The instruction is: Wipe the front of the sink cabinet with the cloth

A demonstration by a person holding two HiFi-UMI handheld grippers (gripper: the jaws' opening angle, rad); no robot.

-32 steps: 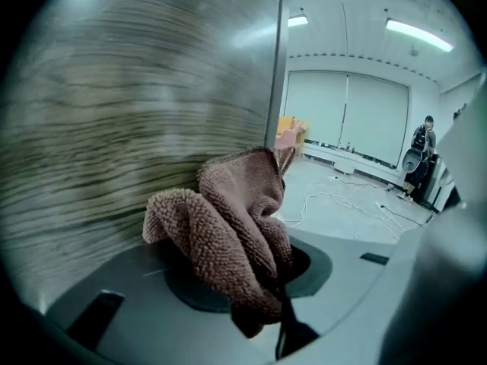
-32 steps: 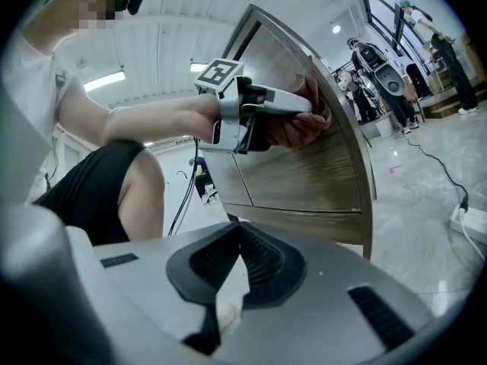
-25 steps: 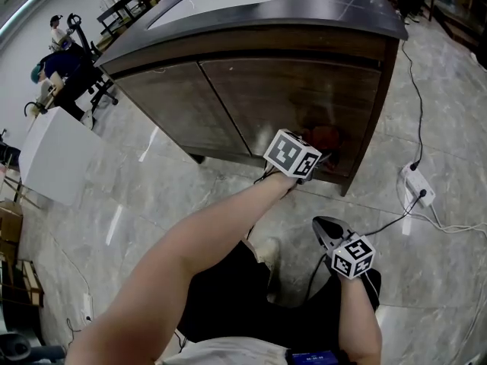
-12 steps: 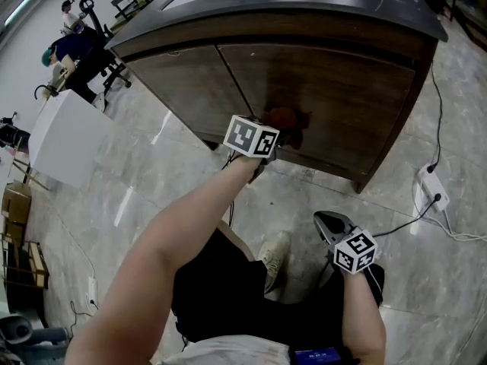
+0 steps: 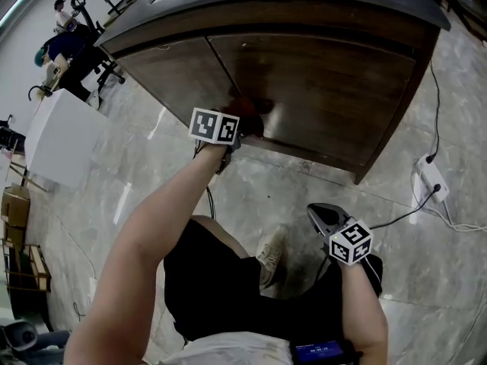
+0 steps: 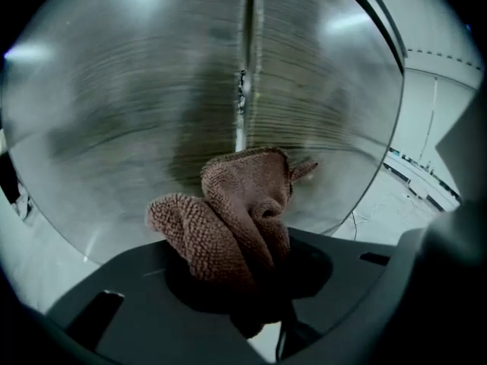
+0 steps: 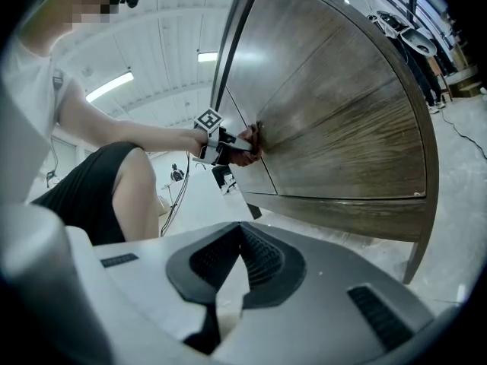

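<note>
Left tongs [image 6: 236,272]: clamped tight on a bunched brown cloth [image 6: 232,211], arm stretched out toward the cabinet.
Cloth: its free end appears pressed to the wood just below the seam [image 6: 245,67] where the two doors meet, low on the front.
Right tongs [image 7: 228,272]: drawn together with nothing between them, held over the floor at 5 o'clock from the left tongs and well apart from the cabinet.
Sink cabinet [image 5: 319,82]: dark wood front with two doors under a dark top; its face is glossy throughout.
Done so far: the wipe looks to be under way at mid-front. No streak or damp patch sets wiped wood apart from unwiped.
Left to do: likely the door at 10 o'clock from the cloth and the upper band, though the wood itself does not show it.
</note>
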